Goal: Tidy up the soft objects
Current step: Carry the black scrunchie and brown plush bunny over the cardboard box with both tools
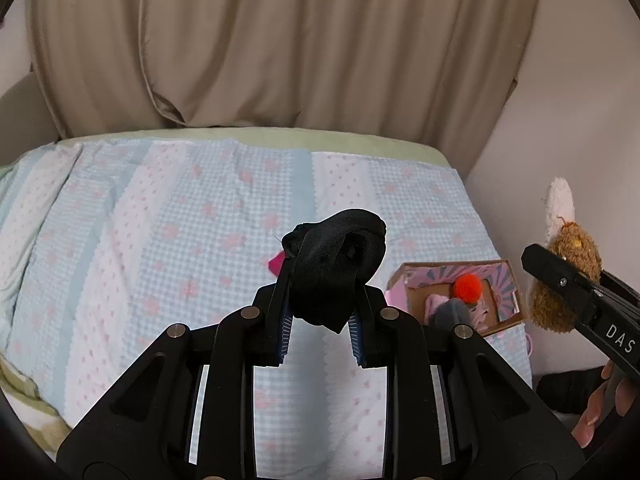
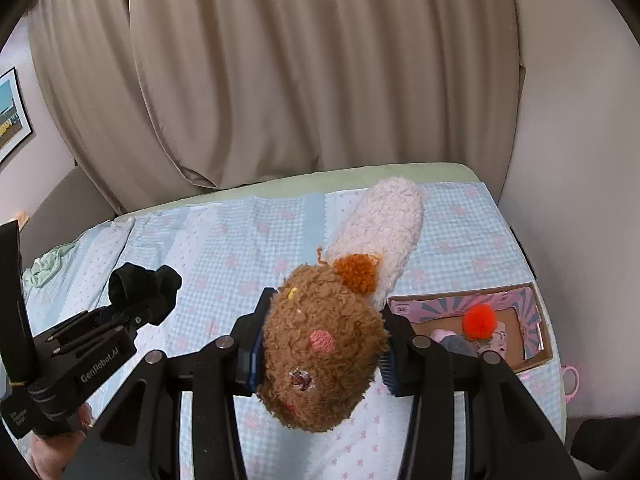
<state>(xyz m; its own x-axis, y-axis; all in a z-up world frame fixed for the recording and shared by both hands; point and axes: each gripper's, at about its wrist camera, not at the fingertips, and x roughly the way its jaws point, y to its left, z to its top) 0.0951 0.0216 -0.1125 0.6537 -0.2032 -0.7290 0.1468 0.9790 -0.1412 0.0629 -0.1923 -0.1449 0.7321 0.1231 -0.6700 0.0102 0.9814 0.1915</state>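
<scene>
Left wrist view: left gripper (image 1: 320,320) pinches a bunched black cloth (image 1: 336,264), held up off the bed (image 1: 120,240), clear air all round it. To its left a wide stretch of checked bedspread w/ nothing on it, running to the bed's left edge, where the cover folds over. Ahead, the far edge meets a beige curtain (image 1: 280,40). A bit of pink (image 1: 275,264) peeks out just behind the cloth, mostly hidden, can't tell what it is. To the gripper's right, an open cardboard box (image 1: 508,316) lies near the bed's right edge, holding an orange pompom (image 1: 467,286), a grey item & pale pink fabric, too small to identify. Further right the right gripper (image 1: 560,280) clamps a brown plush toy (image 1: 576,256) close to the wall; toy partly cut off by the gripper body, fingers (image 1: 600,408) of a hand below.

Right wrist view: left gripper (image 2: 140,308) far left w/ the black cloth (image 2: 144,284), well apart from the toy. Centre, right gripper (image 2: 324,344) pressed onto the brown plush toy (image 2: 320,344), its cream tail (image 2: 384,220) pointing away toward the curtain (image 2: 320,60). Box (image 2: 536,316) just right of the gripper, pompom (image 2: 479,322) inside. Bed's right edge & wall are close beyond it; a pink loop (image 2: 572,378) hangs off that edge, unclear.
</scene>
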